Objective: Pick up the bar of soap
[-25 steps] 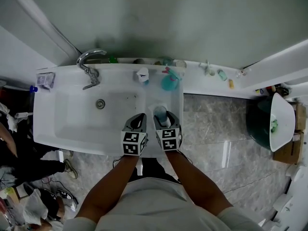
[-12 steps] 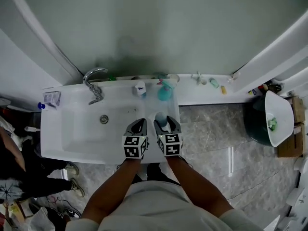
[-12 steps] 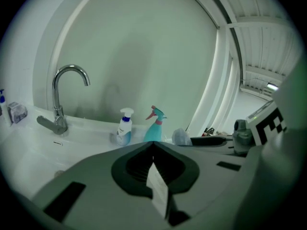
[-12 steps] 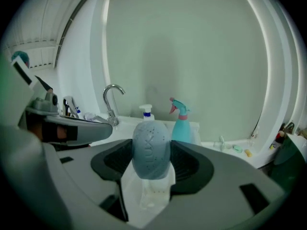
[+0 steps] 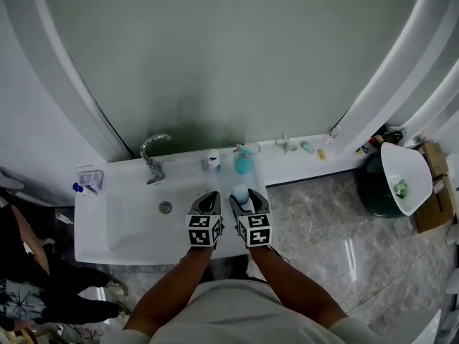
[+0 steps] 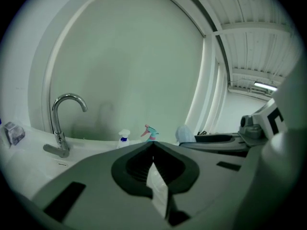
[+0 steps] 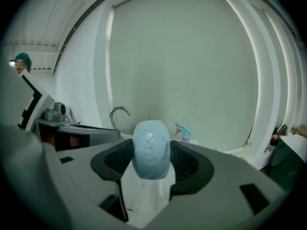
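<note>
Soft, even light is cast; the wall (image 5: 215,63) is faintly shadowed; gripper views are bowed and dark-cornered.

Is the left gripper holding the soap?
No, the left gripper is shut with nothing in it; the blue soap sits between the jaws of the right gripper.

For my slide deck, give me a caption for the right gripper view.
Right gripper clamps a pale blue bar of soap, faucet and spray bottle behind.
</note>
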Available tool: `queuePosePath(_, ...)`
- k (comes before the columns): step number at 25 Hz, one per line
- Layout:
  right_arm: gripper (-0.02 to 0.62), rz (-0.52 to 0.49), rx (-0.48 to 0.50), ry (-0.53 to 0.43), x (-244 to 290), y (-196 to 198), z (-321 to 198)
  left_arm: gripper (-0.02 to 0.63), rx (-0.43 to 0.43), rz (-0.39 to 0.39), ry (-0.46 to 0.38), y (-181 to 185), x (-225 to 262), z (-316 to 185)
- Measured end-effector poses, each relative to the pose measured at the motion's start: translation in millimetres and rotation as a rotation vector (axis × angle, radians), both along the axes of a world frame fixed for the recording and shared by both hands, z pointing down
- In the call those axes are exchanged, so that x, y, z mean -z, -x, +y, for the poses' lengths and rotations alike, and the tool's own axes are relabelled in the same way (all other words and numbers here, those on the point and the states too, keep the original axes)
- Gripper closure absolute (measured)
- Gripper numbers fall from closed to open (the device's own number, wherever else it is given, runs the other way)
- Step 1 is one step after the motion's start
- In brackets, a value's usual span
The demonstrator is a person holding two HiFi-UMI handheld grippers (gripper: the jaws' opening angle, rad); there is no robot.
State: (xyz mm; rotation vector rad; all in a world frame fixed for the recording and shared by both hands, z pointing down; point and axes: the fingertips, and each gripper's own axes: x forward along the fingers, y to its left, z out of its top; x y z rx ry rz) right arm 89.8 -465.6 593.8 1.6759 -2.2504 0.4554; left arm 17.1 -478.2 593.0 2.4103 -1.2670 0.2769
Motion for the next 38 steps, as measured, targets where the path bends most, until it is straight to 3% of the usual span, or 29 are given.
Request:
queuePosePath(9, 0.33, 0.009, -0.057, -0.062, 29, 33, 39, 0.597, -0.077, 0.011, -0.044, 25, 20, 40)
queuePosePath(19, 0.33, 0.005, -0.096, -0.088, 41, 38, 81, 0.597, -0.102, 0.017, -0.061, 34, 28, 72)
queuePosePath(29, 0.33, -0.028, -0.045, -0.114, 47, 23, 127, 0.597, -0.044, -0.006, -0.082, 20, 36, 122)
queuePosePath(38, 0.33, -0.041, 0.031, -0.142, 52, -6, 209, 0.597, 0.024, -0.014, -0.12, -14, 45, 206)
